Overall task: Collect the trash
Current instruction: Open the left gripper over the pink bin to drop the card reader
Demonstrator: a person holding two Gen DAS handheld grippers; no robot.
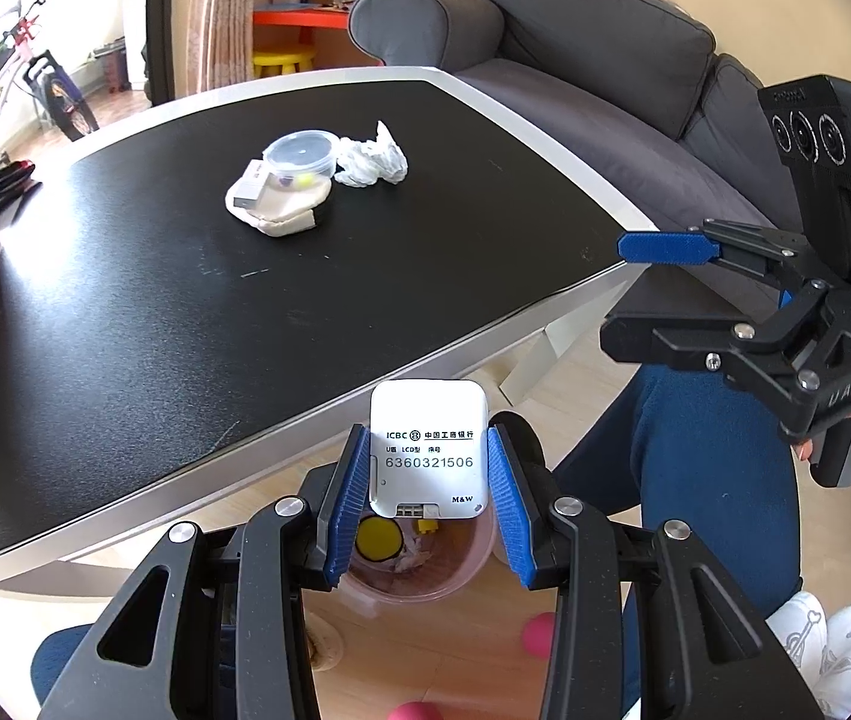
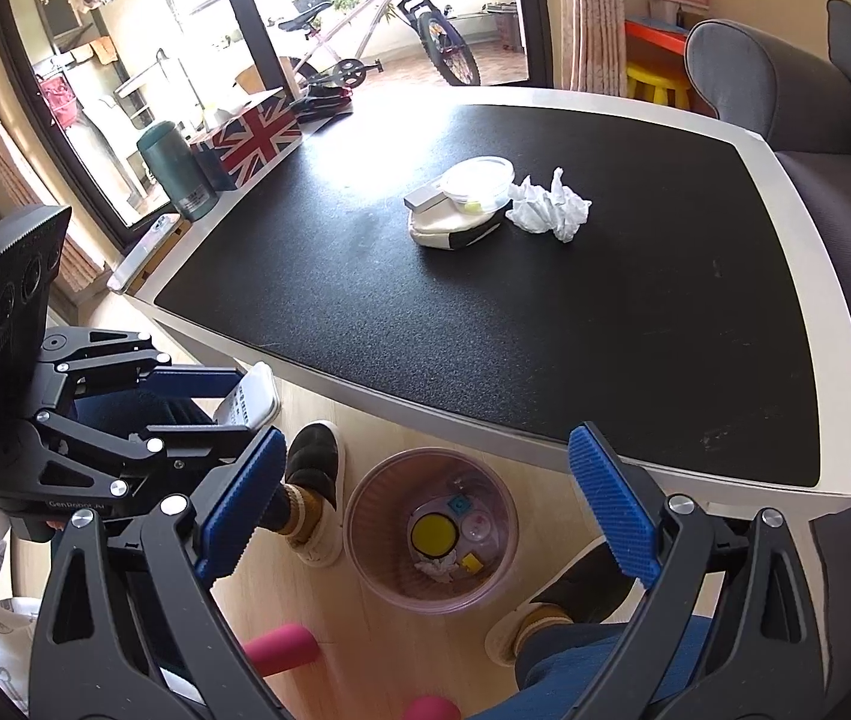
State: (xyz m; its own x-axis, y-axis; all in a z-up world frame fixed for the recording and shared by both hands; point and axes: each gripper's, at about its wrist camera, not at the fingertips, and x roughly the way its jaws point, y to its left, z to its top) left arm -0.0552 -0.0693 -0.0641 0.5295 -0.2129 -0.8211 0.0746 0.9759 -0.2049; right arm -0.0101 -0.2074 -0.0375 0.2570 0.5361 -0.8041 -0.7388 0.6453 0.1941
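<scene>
White bank token (image 1: 429,450) upright, long axis vertical, clamped in left hand-held gripper (image 1: 429,501); right hand-held gripper (image 2: 425,510) agape, empty.

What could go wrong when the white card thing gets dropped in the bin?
1. The white device is pinched only by its side edges in the left gripper, so it might tip or slip early.
2. The pink bin has a small mouth and sits on the floor by the person's foot; a drop that is off-centre could land on the floor or the shoe.
3. The open right gripper hangs over the bin too, so the two might bump.
</scene>
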